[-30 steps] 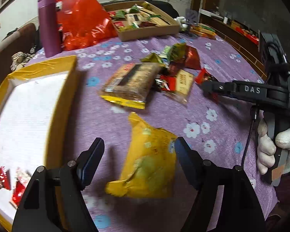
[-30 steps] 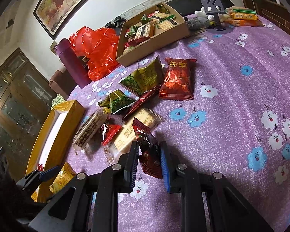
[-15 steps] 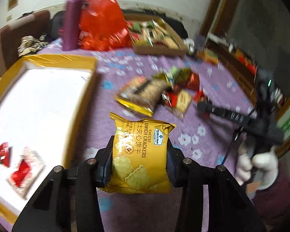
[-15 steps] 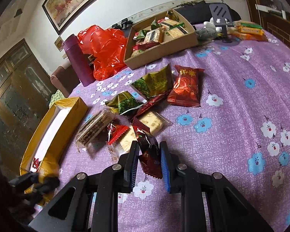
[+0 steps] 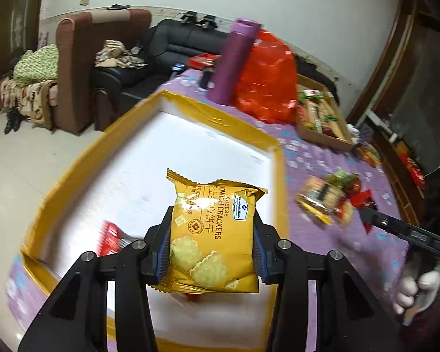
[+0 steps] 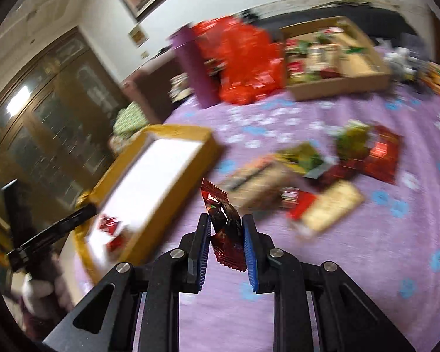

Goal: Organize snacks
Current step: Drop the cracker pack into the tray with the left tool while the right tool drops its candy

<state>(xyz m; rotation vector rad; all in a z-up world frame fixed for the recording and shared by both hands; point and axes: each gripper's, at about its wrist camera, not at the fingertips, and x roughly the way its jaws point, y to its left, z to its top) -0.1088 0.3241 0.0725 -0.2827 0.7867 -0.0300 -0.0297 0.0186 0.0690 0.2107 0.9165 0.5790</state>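
Left gripper point(image 5: 211, 243) clamped on the yellow cracker pack point(image 5: 212, 234), held above the yellow tray point(image 5: 102, 143), probably for a drop beside the red packets point(image 5: 108, 234). Right gripper point(image 6: 226, 245) pinches a dark red wrapper point(image 6: 224, 228) above the tablecloth point(image 6: 352, 264), right of the tray.

Glossy foil cracker pack point(image 5: 212, 234), floral cloth tablecloth point(image 6: 352, 264).
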